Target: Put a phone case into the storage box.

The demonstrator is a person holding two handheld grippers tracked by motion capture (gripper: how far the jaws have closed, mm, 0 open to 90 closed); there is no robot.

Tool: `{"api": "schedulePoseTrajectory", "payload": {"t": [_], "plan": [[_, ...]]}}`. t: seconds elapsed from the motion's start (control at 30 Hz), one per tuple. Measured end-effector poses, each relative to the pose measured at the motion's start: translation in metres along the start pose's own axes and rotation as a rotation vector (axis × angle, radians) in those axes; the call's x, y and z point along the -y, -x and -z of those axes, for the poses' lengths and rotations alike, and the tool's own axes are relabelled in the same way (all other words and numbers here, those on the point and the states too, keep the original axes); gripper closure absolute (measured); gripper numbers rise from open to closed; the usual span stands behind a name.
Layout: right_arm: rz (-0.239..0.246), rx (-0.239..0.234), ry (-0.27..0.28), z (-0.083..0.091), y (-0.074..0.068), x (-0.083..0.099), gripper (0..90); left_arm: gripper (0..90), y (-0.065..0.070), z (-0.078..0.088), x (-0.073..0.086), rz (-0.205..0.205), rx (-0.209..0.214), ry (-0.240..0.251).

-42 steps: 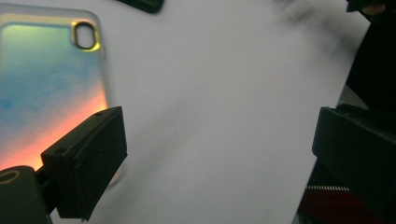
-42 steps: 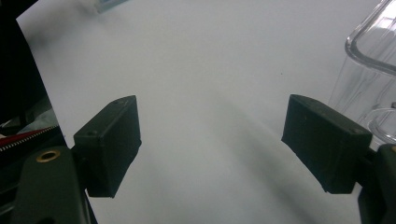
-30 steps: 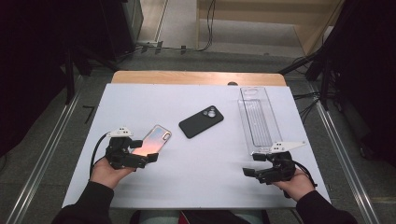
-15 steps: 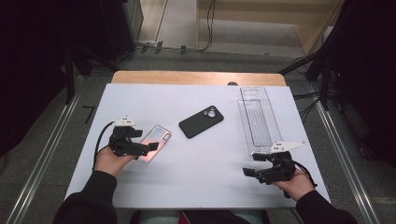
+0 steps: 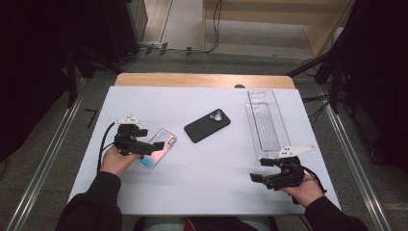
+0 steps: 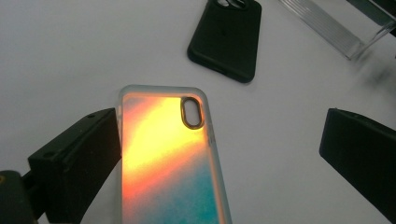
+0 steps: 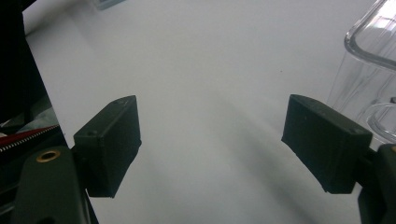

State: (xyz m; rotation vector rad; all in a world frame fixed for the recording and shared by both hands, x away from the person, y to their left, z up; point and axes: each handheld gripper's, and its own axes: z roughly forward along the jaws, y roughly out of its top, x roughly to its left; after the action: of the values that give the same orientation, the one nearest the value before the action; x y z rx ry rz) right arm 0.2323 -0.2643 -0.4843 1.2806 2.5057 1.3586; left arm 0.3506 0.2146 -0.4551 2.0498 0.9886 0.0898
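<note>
Between the left gripper's (image 6: 219, 154) just-opened fingers (image 6: 79, 158) lies the iridescent phone case (image 6: 168, 163)

- We see a phone case (image 6: 170, 163) with bright colours: orange and yellow near its top, and blue-green lower down.
- It has a clear, see-through edge and rounded corners.
- Near one top corner it has a long, rounded hole for a camera.
- The phone case lies flat on the white tabletop (image 5: 202, 173), with its coloured side facing up.
- From the high view, it sits on the left part of the tabletop, turned at a slant.
</note>
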Motion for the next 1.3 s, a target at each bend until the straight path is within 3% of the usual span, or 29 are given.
{"api": "schedulePoseTrajectory", "payload": {"t": [0.07,0.17,0.27,0.37,0.57,1.0,1.3], "plan": [[0.002,0.003,0.003,0.000,0.000,0.000,17.4,0.0,0.001,0.001,0.000,-0.003,-0.032,0.020],[-0.001,0.005,0.004,0.001,0.001,0.000,17.4,0.0,0.000,-0.002,0.002,0.013,-0.051,0.006],[0.000,0.005,0.005,0.000,0.000,0.000,17.4,0.0,-0.001,-0.005,0.005,0.005,-0.086,-0.003],[0.001,0.004,0.003,0.000,0.000,0.000,17.4,0.0,-0.002,-0.009,0.009,0.018,-0.085,-0.018],[0.001,0.002,0.002,0.000,0.001,0.000,17.4,0.0,-0.002,-0.017,0.015,-0.001,-0.117,-0.055],[0.003,0.005,0.003,0.000,0.000,0.000,17.4,0.0,-0.001,-0.030,0.021,-0.035,-0.141,-0.125],[0.002,0.005,0.003,0.001,0.000,0.000,17.4,0.0,-0.003,-0.036,0.028,-0.053,-0.157,-0.119]]}}
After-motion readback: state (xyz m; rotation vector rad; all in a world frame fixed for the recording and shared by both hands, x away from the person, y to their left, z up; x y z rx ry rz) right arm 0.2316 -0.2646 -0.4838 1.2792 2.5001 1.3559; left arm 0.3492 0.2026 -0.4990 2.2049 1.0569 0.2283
